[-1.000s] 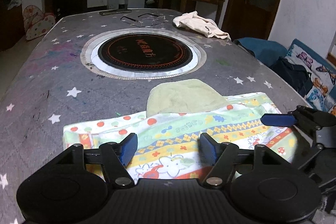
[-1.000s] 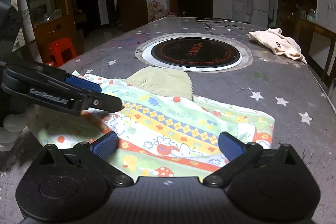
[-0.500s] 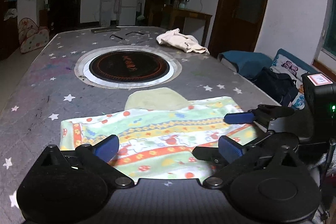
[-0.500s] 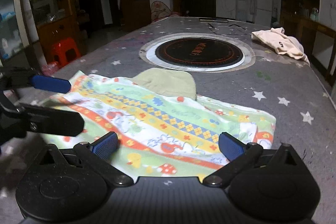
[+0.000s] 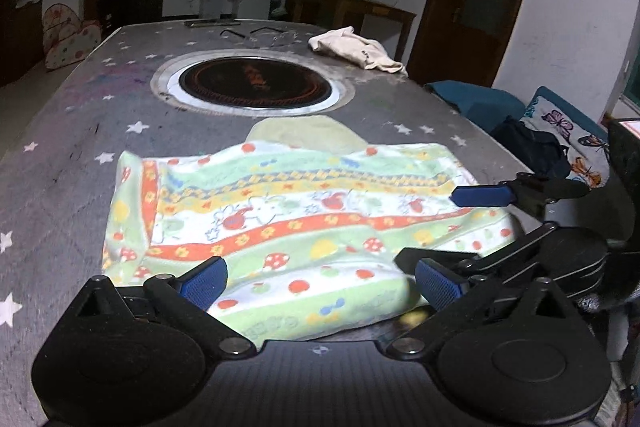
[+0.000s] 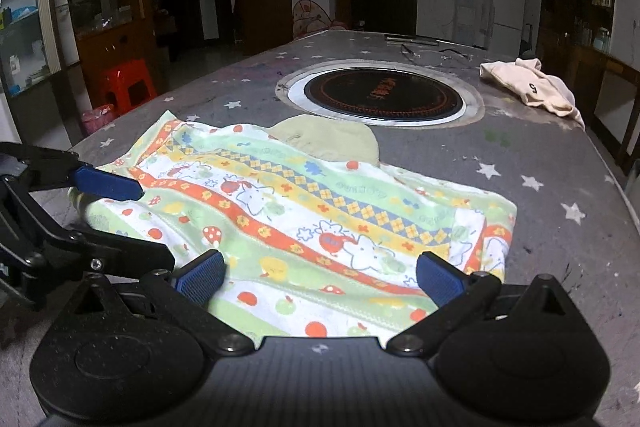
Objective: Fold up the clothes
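While both jaws stand apart, left hand-held gripper [image 5: 320,281] and right hand-held gripper [image 6: 318,277] hover low over the garment's [image 6: 304,211] near edge on the bench [image 6: 540,163].

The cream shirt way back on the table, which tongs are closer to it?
Right, probably. The cream shirt lies at the far right edge. The right tongs are over the colourful cloth's right part, the left tongs further left. Both are far away.
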`<state>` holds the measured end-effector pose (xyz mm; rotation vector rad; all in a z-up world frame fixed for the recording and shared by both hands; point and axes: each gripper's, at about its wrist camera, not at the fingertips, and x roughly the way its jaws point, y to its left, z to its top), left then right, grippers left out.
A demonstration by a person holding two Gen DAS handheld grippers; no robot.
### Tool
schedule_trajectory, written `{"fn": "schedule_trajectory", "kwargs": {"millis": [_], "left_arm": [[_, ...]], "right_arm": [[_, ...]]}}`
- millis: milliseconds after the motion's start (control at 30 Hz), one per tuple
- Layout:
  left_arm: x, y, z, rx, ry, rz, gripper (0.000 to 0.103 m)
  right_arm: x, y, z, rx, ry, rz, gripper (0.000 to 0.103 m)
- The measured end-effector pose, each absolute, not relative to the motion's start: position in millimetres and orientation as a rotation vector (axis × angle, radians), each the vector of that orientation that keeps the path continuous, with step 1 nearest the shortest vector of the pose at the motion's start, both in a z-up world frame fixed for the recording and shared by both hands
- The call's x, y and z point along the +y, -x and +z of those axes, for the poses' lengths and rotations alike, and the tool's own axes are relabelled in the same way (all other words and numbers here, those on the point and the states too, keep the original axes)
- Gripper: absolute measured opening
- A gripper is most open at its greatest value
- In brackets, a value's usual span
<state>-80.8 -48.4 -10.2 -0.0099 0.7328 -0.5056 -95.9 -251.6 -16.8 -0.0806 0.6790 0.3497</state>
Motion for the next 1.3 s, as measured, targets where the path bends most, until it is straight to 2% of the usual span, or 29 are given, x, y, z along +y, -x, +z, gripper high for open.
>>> {"fn": "schedule_trajectory", "kwargs": {"millis": [733,900,1000,1133,1300], "left_arm": [[-47.8,93.1,-14.3,0.709,-0.067,-0.432,0.103],[-43.8,100.7,-0.6,0.686,-0.062,-0.417,0.097],[-40.4,100.3,8.2,0.663,-0.027,-0.417,0.089],[-33.7,90.7,7.0,0.675,0.007,-0.391,0.072],[-25.9,86.8,-7.2,0.71,0.015,-0.389,0.067]], "right_arm": [[-280.6,122.9,-9.3,0.673,0.225,0.293,0.103],[-280.6,129.6,2.0,0.654,0.268,0.285,0.103],[-270.7,126.6,8.1,0.624,0.254,0.306,0.103],[-250.5,118.1,11.1,0.597,0.246,0.349,0.103],[-220.6,103.9,5.2,0.6,0.247,0.416,0.103]]}}
